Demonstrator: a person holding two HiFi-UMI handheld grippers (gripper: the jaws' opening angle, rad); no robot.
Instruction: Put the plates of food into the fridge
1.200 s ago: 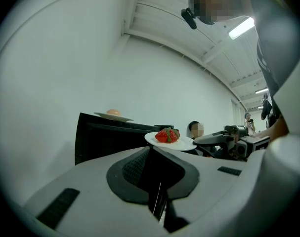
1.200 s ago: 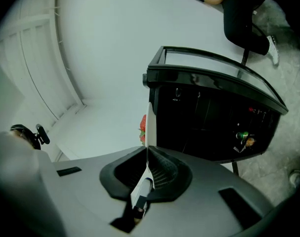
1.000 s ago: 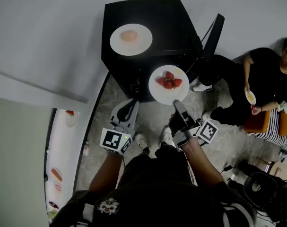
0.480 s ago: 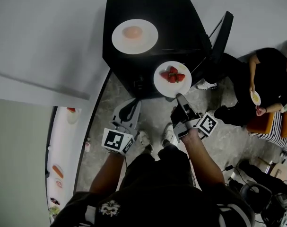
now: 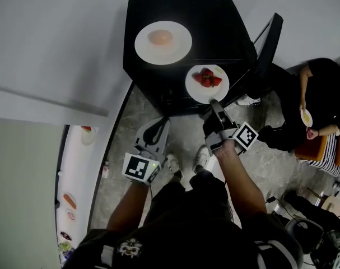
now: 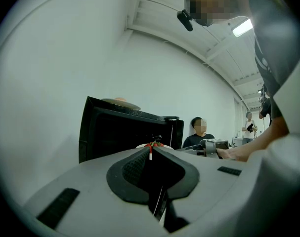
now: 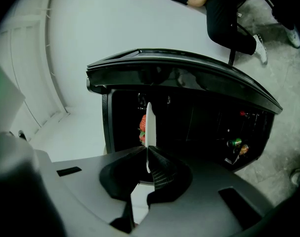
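No word, number or brand name could be read anywhere in the views. The only sign-like marks were black-and-white square patterns, not letters, on the marker cube [image 5: 139, 167] of the left gripper [image 5: 158, 125] and on the marker cube [image 5: 247, 135] of the right gripper [image 5: 215, 103], both on the near side of the black fridge [image 5: 181, 4]. Farther from the fridge, a pale emblem [image 5: 129, 244] on the person's dark shirt [image 5: 186, 228] was too small to make out.
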